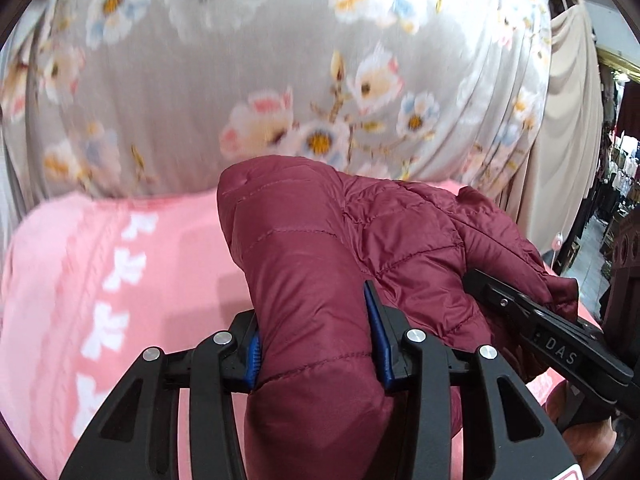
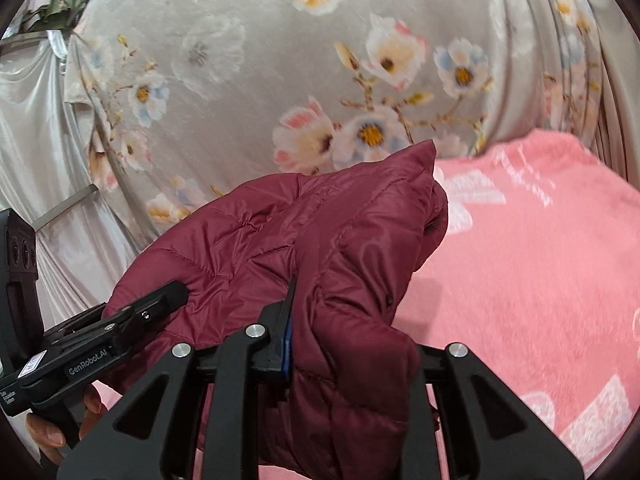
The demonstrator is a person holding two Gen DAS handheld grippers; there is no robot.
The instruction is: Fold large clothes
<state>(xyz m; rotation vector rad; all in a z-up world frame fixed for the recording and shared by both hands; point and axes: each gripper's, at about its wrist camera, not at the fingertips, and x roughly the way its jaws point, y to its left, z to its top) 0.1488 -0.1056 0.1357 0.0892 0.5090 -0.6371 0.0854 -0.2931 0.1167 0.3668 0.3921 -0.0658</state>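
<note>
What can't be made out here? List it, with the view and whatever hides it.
- Jacket, left wrist view: its lower part runs off the bottom edge, behind the left gripper.
- Right gripper, right wrist view: its right finger is buried under jacket folds.
- Floral curtain, left wrist view: pattern blurred.
- Shelves, left wrist view: too small at the right edge to identify.
- Pink blanket, both views: its extent is cut off.

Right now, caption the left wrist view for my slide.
Left gripper clamps maroon puffer jacket above pink blanket; right gripper grips alongside.
</note>
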